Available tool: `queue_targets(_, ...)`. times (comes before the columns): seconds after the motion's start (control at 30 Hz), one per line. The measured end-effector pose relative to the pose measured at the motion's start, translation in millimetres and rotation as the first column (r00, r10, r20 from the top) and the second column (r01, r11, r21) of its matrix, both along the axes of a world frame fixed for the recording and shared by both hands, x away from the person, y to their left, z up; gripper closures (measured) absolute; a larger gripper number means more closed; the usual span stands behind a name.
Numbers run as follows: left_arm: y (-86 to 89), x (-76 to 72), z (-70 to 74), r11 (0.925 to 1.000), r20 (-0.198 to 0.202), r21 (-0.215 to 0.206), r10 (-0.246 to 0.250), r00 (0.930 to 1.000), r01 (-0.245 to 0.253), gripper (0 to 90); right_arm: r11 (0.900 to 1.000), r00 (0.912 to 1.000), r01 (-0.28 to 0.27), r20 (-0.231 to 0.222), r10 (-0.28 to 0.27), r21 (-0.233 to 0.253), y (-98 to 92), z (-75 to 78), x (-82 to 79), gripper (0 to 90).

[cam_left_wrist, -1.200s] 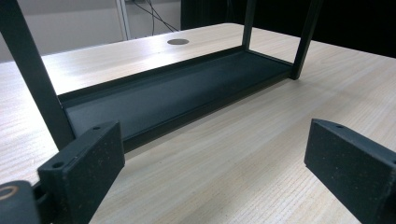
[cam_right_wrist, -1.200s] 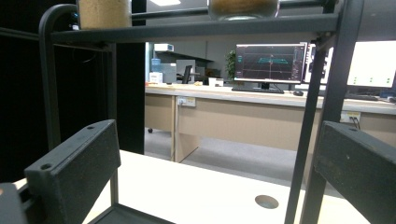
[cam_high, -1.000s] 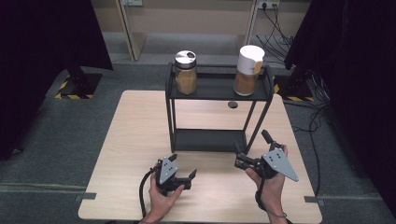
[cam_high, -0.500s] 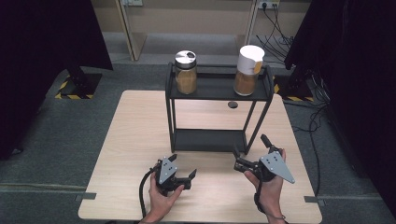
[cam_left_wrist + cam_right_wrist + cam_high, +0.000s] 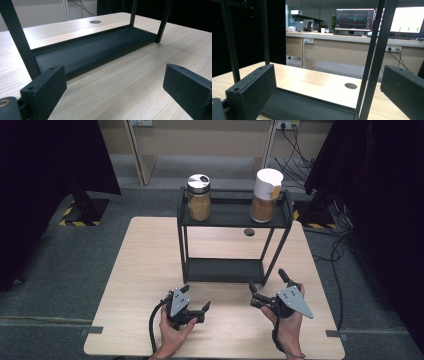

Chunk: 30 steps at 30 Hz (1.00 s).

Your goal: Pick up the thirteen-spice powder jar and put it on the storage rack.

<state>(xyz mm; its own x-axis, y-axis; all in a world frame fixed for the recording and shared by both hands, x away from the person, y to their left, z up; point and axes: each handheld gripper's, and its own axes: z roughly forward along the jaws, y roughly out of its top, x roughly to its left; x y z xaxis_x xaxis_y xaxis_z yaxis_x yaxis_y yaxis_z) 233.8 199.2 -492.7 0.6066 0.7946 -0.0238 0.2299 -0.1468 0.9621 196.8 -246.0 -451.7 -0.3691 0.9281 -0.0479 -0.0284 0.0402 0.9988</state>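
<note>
- High view: left claw (image 5: pixel 196 300) was held low over the near part of the surface (image 5: pixel 140 270), jaws spread, holding nothing.
- Right claw (image 5: pixel 267 287) was held over the near right part of the surface, jaws wide apart and empty, just in front of the rack (image 5: pixel 232 215), near its front right leg.
- Rack stood mid-surface. Its top shelf carried a jar (image 5: pixel 199 197) with a silver lid at left and a white-topped jar (image 5: pixel 265 195) at right; both held brown contents. Lower shelf was bare.
- A round hole (image 5: pixel 249 232) lay in the surface behind the rack.
- Left gripper view: left claw (image 5: pixel 115 82) jaws stood far apart with bare wood between them. The rack's lower shelf (image 5: pixel 95 50) lay ahead, apart from the jaws; hole (image 5: pixel 95 22) beyond it.
- Right gripper view: right claw (image 5: pixel 328 85) jaws stood wide open, gripping nothing. A rack leg (image 5: pixel 370 65) rose between them, close in front; whether it touched could not be told. Hole (image 5: pixel 350 86) and monitors (image 5: pixel 354 19) were seen beyond.
</note>
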Motion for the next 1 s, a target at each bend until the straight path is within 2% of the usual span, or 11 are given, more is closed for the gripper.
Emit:
queue_targets(0.33,0.3,0.0,-0.2,1.0,0.0,-0.002,0.0,1.0,0.0,4.1,0.999,0.9987,-0.03,-0.041,0.03,-0.016,0.9,-11.2,2.0,0.4)
queue_targets(1.0,0.4,0.5,0.0,1.0,-0.004,-0.004,0.001,1.0,-0.001,4.1,0.999,0.9892,-0.028,-0.144,0.025,-0.021,-0.5,-35.3,0.8,0.5)
